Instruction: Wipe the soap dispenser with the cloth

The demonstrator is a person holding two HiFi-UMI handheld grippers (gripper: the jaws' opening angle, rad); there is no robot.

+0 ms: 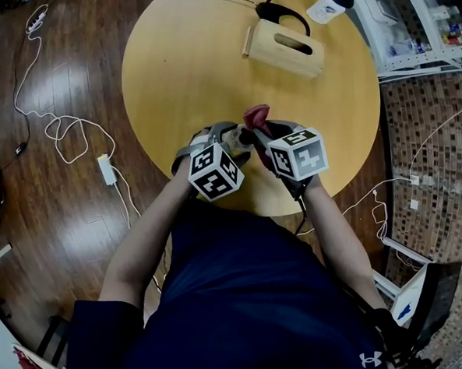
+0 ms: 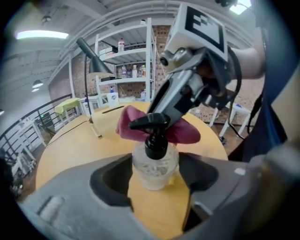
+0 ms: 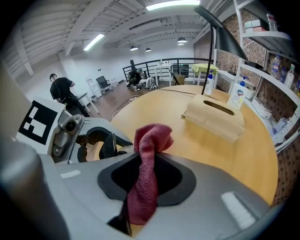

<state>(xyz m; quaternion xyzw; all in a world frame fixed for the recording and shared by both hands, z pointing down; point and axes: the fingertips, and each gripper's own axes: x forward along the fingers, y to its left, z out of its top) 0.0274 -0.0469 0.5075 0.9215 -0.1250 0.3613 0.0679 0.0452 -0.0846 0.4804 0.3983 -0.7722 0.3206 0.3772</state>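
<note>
My left gripper [image 2: 157, 180] has its jaws around the body of the soap dispenser [image 2: 154, 161], and both sides seem to press on the clear bottle. The dispenser stands upright on the counter [image 1: 192, 65], near the edge closest to me. My right gripper [image 3: 147, 164] pinches the red cloth [image 3: 145, 173] tightly; the cloth hangs in a bunch just behind the black pump head.

I think the main danger is the pump. If the cloth or the right gripper pushes down on it, soap can come out and make the bottle slippery. If my left grip is not firm, a sideways push from the cloth may tilt the bottle or slide it toward the edge of the counter. The cloth is also held only by a narrow fold, so rubbing can pull it out of the jaws.

From the head view the two marker cubes cover the dispenser almost fully. I cannot tell if the cloth already touches the bottle or only stays close behind it. The back side of the bottle is hidden in every view
</note>
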